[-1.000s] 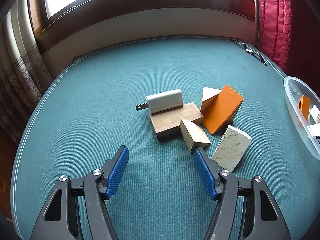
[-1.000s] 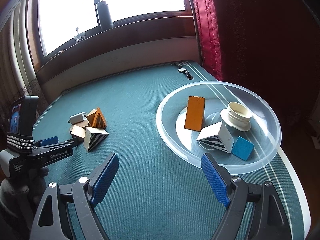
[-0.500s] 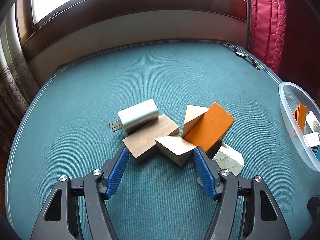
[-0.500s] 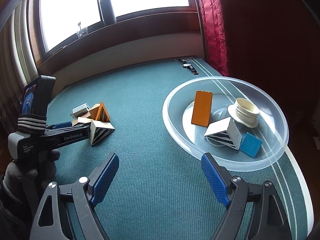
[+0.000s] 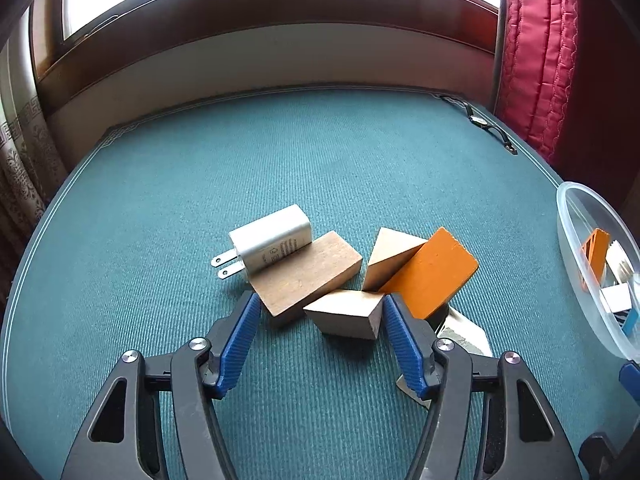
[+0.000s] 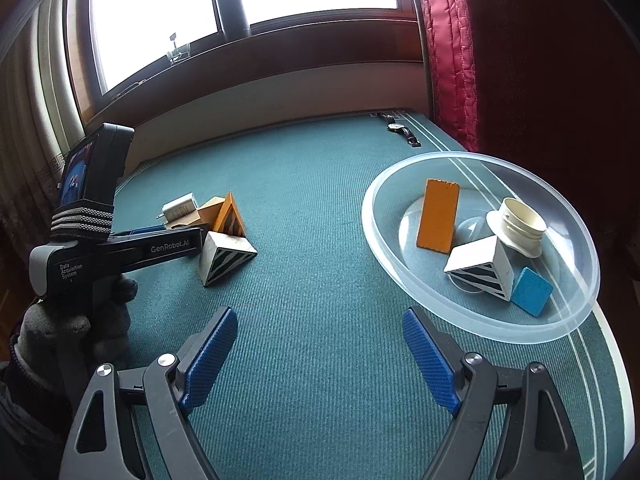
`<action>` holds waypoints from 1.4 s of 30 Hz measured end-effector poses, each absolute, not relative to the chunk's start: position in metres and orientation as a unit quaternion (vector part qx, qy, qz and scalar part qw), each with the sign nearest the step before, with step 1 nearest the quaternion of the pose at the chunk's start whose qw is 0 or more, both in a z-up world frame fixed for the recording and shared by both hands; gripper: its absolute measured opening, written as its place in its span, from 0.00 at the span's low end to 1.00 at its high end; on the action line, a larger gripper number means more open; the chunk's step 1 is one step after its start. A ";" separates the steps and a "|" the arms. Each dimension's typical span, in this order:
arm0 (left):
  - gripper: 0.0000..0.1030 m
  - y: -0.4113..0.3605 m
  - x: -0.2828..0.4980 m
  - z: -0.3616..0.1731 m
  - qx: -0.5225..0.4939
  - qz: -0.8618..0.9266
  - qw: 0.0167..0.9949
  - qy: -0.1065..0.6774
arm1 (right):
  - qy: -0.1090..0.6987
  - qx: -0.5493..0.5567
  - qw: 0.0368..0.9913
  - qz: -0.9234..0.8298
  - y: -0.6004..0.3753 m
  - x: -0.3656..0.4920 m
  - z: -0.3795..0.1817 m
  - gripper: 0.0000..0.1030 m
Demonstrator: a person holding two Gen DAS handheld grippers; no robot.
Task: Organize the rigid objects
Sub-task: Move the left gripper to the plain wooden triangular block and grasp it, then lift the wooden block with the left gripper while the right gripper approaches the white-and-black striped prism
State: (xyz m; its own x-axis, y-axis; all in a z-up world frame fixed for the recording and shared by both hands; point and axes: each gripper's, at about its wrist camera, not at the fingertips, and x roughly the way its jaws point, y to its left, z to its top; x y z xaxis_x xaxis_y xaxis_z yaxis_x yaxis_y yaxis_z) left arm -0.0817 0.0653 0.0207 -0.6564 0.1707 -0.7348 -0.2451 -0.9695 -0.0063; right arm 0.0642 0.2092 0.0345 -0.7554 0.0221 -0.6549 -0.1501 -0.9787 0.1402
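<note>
Left tool [image 5: 318,306] closing round wedge [image 5: 346,314], maybe nearer

Left gripper [image 5: 320,312] tilts downward, jaws closing; right gripper [image 6: 320,344] jaws spread wide.

Home room: red quilted curtain [image 6: 452,40], wooden window sill [image 6: 320,36], teal-clothed table [image 6: 312,184].

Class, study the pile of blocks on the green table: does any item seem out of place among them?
Yes. A white plug-in charger lies tilted on the brown wooden block, prongs sticking out. It is the only electrical item in a heap of wooden shapes. A wristwatch also lies alone at the table's far edge.
</note>
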 end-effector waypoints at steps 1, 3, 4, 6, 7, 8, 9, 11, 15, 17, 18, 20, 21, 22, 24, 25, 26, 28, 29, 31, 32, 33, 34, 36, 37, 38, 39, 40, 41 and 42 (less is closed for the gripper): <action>0.51 0.065 -0.081 0.021 -0.398 0.908 0.118 0.047 | 0.092 -0.349 0.045 0.931 0.208 0.063 0.034 0.85; 0.41 0.066 -0.079 0.020 -0.402 0.905 0.131 0.048 | 0.091 -0.353 0.044 0.930 0.206 0.061 0.032 0.85; 0.37 0.067 -0.078 0.020 -0.400 0.905 0.133 0.052 | 0.091 -0.356 0.043 0.929 0.205 0.060 0.031 0.85; 0.37 0.068 -0.075 0.021 -0.394 0.908 0.134 0.056 | 0.092 -0.360 0.042 0.927 0.203 0.058 0.030 0.85; 0.37 0.067 -0.074 0.022 -0.394 0.908 0.135 0.054 | 0.093 -0.362 0.041 0.927 0.203 0.057 0.030 0.85; 0.37 0.065 -0.074 0.022 -0.394 0.907 0.136 0.050 | 0.093 -0.364 0.041 0.926 0.202 0.056 0.029 0.85; 0.37 0.063 -0.074 0.022 -0.394 0.908 0.135 0.047 | 0.094 -0.365 0.040 0.925 0.202 0.055 0.029 0.85; 0.37 0.059 -0.074 0.023 -0.394 0.908 0.136 0.038 | 0.094 -0.368 0.039 0.924 0.200 0.053 0.028 0.85; 0.37 0.054 -0.071 0.022 -0.395 0.908 0.134 0.032 | 0.098 -0.379 0.029 0.920 0.197 0.045 0.026 0.85; 0.37 0.052 -0.070 0.022 -0.395 0.909 0.132 0.030 | 0.105 -0.387 0.022 0.916 0.196 0.038 0.025 0.85; 0.37 0.051 -0.069 0.022 -0.395 0.909 0.130 0.029 | 0.110 -0.391 0.018 0.914 0.195 0.035 0.024 0.85; 0.37 0.050 -0.067 0.023 -0.391 0.911 0.127 0.032 | 0.122 -0.398 0.009 0.909 0.193 0.027 0.023 0.85; 0.37 0.049 -0.066 0.023 -0.388 0.912 0.124 0.034 | 0.127 -0.402 0.004 0.907 0.192 0.023 0.023 0.85; 0.36 0.048 -0.064 0.023 -0.386 0.914 0.121 0.036 | 0.131 -0.405 0.000 0.905 0.190 0.018 0.023 0.85; 0.34 0.045 -0.063 0.024 -0.385 0.915 0.115 0.039 | 0.133 -0.408 -0.006 0.903 0.186 0.009 0.022 0.85; 0.34 0.042 -0.061 0.024 -0.384 0.916 0.110 0.039 | 0.132 -0.409 -0.007 0.903 0.183 0.005 0.022 0.85; 0.34 0.039 -0.060 0.025 -0.382 0.917 0.107 0.037 | 0.132 -0.410 -0.009 0.902 0.181 0.001 0.022 0.85; 0.33 0.030 -0.059 0.026 -0.382 0.918 0.105 0.029 | 0.134 -0.414 -0.015 0.900 0.176 -0.008 0.021 0.85; 0.33 0.026 -0.058 0.026 -0.382 0.918 0.105 0.024 | 0.135 -0.417 -0.017 0.899 0.173 -0.012 0.020 0.85; 0.33 0.021 -0.056 0.028 -0.380 0.919 0.102 0.020 | 0.129 -0.415 -0.014 0.900 0.168 -0.019 0.021 0.84; 0.33 0.018 -0.056 0.028 -0.381 0.919 0.101 0.017 | 0.126 -0.415 -0.013 0.901 0.165 -0.022 0.022 0.83; 0.33 0.015 -0.055 0.028 -0.381 0.919 0.101 0.012 | 0.125 -0.415 -0.013 0.901 0.164 -0.024 0.022 0.82; 0.33 0.012 -0.054 0.029 -0.381 0.919 0.102 0.009 | 0.123 -0.414 -0.012 0.902 0.163 -0.026 0.022 0.82; 0.34 0.007 -0.054 0.031 -0.379 0.920 0.100 0.003 | 0.120 -0.413 -0.010 0.903 0.160 -0.030 0.023 0.79; 0.34 0.004 -0.053 0.032 -0.377 0.921 0.099 0.000 | 0.119 -0.412 -0.009 0.903 0.159 -0.032 0.023 0.79; 0.34 0.001 -0.053 0.033 -0.377 0.921 0.097 -0.003 | 0.118 -0.411 -0.008 0.904 0.157 -0.034 0.023 0.78; 0.34 -0.002 -0.053 0.034 -0.377 0.921 0.096 -0.007 | 0.114 -0.410 -0.005 0.905 0.157 -0.036 0.022 0.77; 0.34 -0.006 -0.053 0.034 -0.378 0.921 0.094 -0.011 | 0.110 -0.409 -0.004 0.906 0.155 -0.038 0.022 0.77; 0.34 -0.010 -0.053 0.034 -0.378 0.921 0.092 -0.015 | 0.108 -0.409 -0.003 0.906 0.154 -0.039 0.022 0.76; 0.34 -0.014 -0.053 0.034 -0.378 0.921 0.089 -0.018 | 0.105 -0.409 -0.002 0.907 0.152 -0.041 0.022 0.76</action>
